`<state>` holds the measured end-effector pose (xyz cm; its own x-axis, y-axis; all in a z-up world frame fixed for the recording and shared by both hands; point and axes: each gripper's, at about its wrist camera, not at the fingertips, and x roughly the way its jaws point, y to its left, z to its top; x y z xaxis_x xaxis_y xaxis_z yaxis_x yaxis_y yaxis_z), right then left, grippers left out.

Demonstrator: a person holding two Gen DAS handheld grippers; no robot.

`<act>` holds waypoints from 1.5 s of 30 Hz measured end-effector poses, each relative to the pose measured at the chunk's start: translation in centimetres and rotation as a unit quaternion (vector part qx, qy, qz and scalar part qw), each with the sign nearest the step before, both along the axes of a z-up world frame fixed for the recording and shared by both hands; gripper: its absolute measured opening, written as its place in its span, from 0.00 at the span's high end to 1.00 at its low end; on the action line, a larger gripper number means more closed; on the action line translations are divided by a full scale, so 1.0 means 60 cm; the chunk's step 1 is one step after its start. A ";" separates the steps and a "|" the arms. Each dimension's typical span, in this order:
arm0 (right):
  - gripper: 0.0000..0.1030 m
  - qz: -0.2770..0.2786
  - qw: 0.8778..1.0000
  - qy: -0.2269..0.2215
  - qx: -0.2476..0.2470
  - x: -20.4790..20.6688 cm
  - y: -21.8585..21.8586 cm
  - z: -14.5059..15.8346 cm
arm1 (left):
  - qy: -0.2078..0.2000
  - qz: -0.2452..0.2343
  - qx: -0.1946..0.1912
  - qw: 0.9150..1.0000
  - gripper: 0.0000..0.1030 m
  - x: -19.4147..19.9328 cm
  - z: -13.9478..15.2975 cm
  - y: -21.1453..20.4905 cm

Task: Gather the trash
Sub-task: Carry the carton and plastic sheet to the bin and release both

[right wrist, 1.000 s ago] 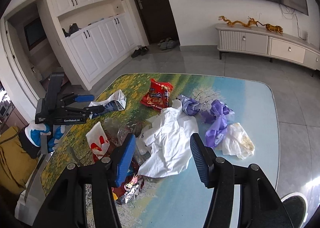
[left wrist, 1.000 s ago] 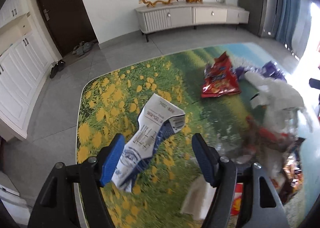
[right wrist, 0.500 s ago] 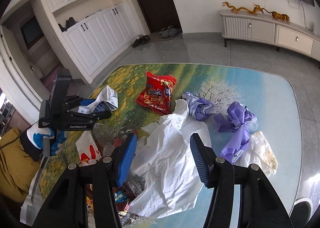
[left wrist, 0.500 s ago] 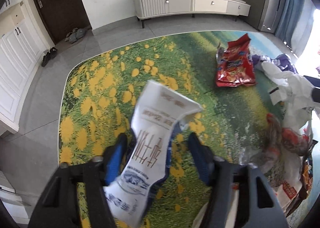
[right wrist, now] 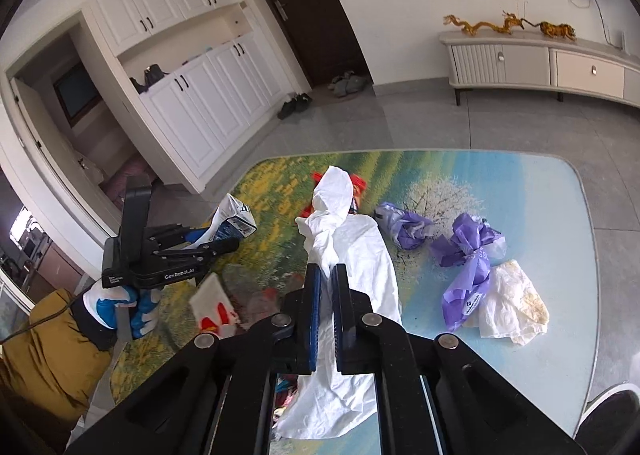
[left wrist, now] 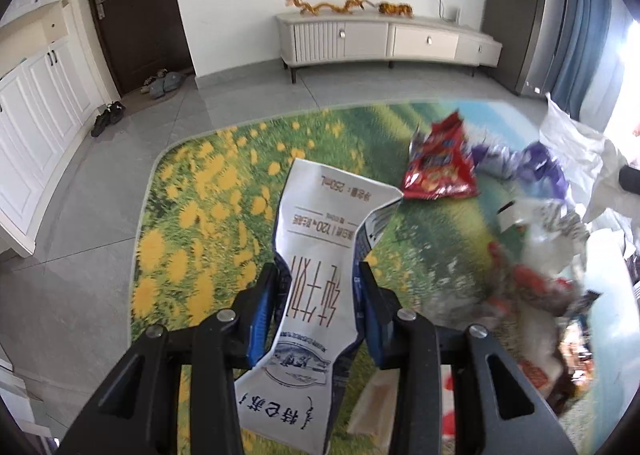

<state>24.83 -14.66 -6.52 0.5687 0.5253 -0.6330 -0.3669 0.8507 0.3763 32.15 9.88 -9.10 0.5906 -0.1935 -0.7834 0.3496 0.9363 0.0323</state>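
Flower-printed surface fills the left wrist view, where the left tool, jaws just closing, clamps a flattened milk carton raised off it. Right wrist view: the right tool, just snapped nearly shut, pinches a white plastic bag beside purple bags.

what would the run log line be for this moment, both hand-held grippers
left hand-held gripper: shut on milk carton | right hand-held gripper: shut on white plastic bag | on table: purple bags, red snack packet
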 end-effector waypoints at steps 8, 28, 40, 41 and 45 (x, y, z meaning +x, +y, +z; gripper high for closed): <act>0.94 0.000 0.999 -0.048 -0.002 -0.090 -0.009 0.072 | -0.049 0.003 -0.041 0.998 0.64 -0.093 0.099 0.011; 0.94 -0.148 0.984 -0.097 -0.001 -0.365 -0.233 0.129 | -0.072 -0.105 -0.192 0.973 0.64 -0.271 0.240 -0.195; 0.94 -0.259 0.963 -0.065 0.027 -0.436 -0.440 0.054 | 0.007 -0.227 -0.188 0.956 0.64 -0.306 0.198 -0.509; 0.94 -0.265 0.962 -0.059 0.030 -0.436 -0.457 0.042 | 0.015 -0.235 -0.185 0.954 0.64 -0.306 0.190 -0.533; 0.94 -0.285 0.957 -0.033 0.043 -0.425 -0.515 -0.007 | 0.050 -0.265 -0.181 0.946 0.64 -0.312 0.150 -0.635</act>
